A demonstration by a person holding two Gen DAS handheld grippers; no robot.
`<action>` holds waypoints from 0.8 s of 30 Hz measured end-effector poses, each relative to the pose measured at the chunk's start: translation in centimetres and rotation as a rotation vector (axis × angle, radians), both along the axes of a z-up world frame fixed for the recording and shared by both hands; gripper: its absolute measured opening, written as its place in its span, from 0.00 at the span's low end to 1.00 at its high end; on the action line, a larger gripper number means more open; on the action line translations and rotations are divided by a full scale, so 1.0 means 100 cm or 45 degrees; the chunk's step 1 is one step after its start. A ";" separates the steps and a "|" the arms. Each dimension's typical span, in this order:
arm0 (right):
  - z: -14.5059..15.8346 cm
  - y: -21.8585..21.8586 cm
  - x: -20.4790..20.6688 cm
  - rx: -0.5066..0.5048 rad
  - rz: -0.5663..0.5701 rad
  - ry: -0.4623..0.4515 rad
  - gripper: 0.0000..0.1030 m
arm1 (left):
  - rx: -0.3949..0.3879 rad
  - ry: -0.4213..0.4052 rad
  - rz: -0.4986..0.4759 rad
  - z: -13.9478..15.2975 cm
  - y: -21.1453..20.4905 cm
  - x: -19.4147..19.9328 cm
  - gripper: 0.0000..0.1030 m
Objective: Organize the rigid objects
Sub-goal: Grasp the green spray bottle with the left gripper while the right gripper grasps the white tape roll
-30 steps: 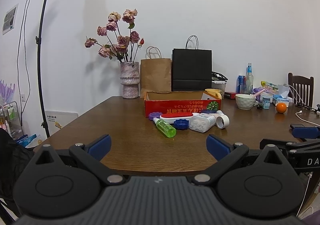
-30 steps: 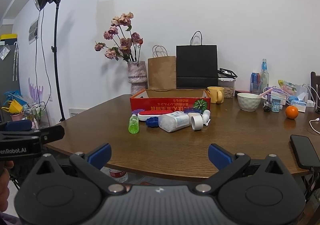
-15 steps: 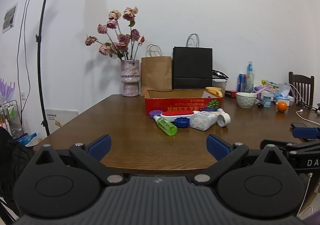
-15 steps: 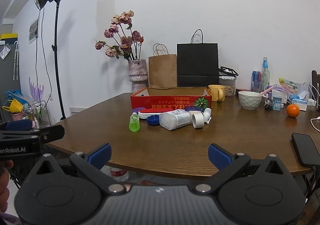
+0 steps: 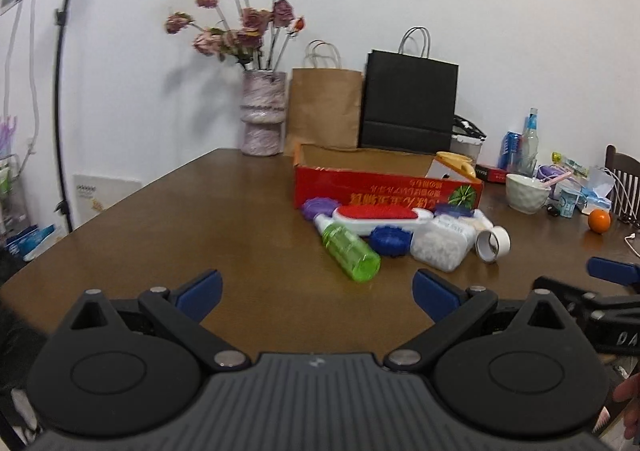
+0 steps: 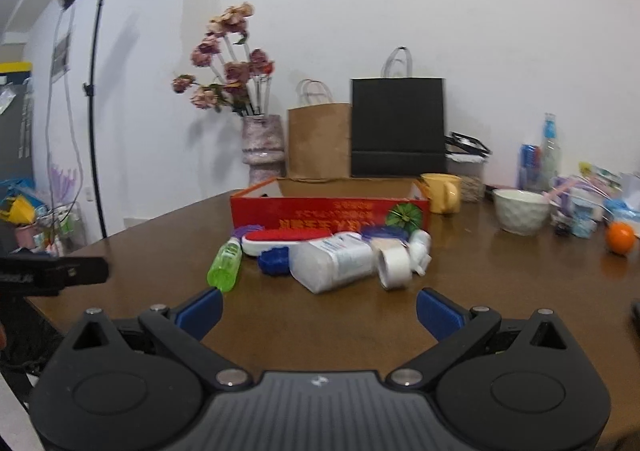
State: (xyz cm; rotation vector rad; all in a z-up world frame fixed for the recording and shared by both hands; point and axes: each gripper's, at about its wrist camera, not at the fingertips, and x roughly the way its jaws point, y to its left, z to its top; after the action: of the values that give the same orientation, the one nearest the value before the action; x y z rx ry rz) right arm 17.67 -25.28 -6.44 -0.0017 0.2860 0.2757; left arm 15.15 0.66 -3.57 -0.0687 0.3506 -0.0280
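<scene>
A red cardboard box (image 5: 384, 187) (image 6: 328, 211) stands open on the brown table (image 5: 200, 235). In front of it lies a cluster: a green bottle (image 5: 350, 251) (image 6: 225, 266), a red and white brush (image 5: 380, 217) (image 6: 288, 238), a blue cap (image 5: 390, 239) (image 6: 274, 259), a purple cap (image 5: 318, 207), a clear white jar (image 5: 440, 245) (image 6: 336, 267) and a tape roll (image 5: 493, 245) (image 6: 394, 267). My left gripper (image 5: 316, 291) is open and empty, short of the green bottle. My right gripper (image 6: 319, 311) is open and empty, short of the jar.
At the back stand a flower vase (image 5: 263, 113), a brown paper bag (image 5: 325, 107) and a black bag (image 5: 410, 99). To the right are a yellow mug (image 6: 440, 193), a white bowl (image 6: 520, 209), an orange (image 6: 620, 237), bottles and small clutter. A light stand (image 6: 94, 99) is at left.
Both grippers have moved forward toward the table and the cluster of objects, which now looks larger and nearer. Both stay open and empty.
</scene>
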 end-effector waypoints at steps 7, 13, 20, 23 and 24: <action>-0.002 -0.004 0.074 0.033 -0.004 0.202 1.00 | 0.030 0.058 -0.048 -0.004 -0.020 0.073 1.00; -0.001 -0.023 0.126 0.027 -0.074 0.230 0.75 | 0.043 0.144 -0.113 -0.010 -0.033 0.126 0.98; -0.009 -0.037 0.170 -0.050 -0.084 0.320 0.43 | 0.055 0.308 -0.109 -0.019 -0.033 0.175 0.79; -0.014 -0.037 0.177 -0.056 -0.077 0.344 0.39 | 0.026 0.355 -0.102 -0.023 -0.029 0.190 0.79; -0.016 -0.038 0.178 -0.049 -0.076 0.353 0.37 | 0.023 0.371 -0.100 -0.025 -0.029 0.195 0.79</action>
State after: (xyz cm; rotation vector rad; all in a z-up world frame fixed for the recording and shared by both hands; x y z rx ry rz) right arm 35.43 -29.04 -8.05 0.0069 0.5656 0.2108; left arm 34.63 -2.22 -6.10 -0.0413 0.6449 -0.0931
